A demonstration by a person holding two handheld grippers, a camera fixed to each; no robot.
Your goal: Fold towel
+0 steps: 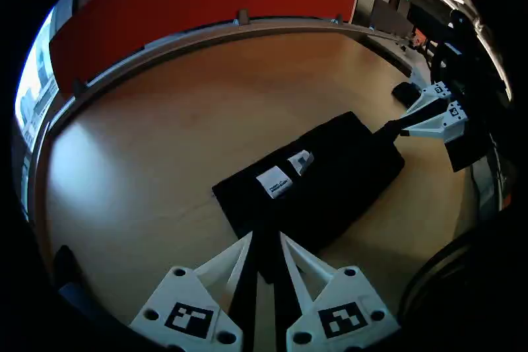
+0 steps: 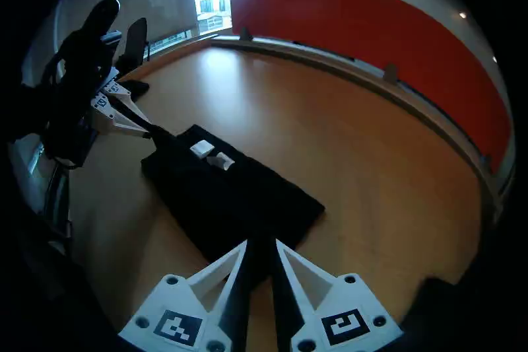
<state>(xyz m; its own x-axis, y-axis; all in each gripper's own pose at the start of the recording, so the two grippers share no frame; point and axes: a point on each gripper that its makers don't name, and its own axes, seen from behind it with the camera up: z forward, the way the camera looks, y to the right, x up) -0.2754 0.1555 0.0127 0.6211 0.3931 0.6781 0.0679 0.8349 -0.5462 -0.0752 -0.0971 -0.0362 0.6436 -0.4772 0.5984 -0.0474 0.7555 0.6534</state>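
A broad wooden table (image 1: 165, 154) spreads under everything, and a red partition (image 1: 198, 2) runs along its far edge from 10 to 1 o'clock in the left gripper view. The black towel (image 1: 343, 167) lies flat on the tabletop as a long rectangle. In that view it reaches from just below centre out toward 3 o'clock. The left gripper (image 1: 265, 263), at 6 o'clock in its own view, has its fingers drawn almost together with the towel's near end nipped between them. The right gripper (image 2: 261, 261) is closed the same way on the opposite end. From the left gripper view it sits at 3 o'clock, tip on the far corner. Two small white labels (image 1: 274, 182) lie on top of the cloth near its middle. This looks like the start of a fold, with both ends held and nothing lifted. The next move likely calls for raising one end and carrying it over to meet the other, with the edges kept square.
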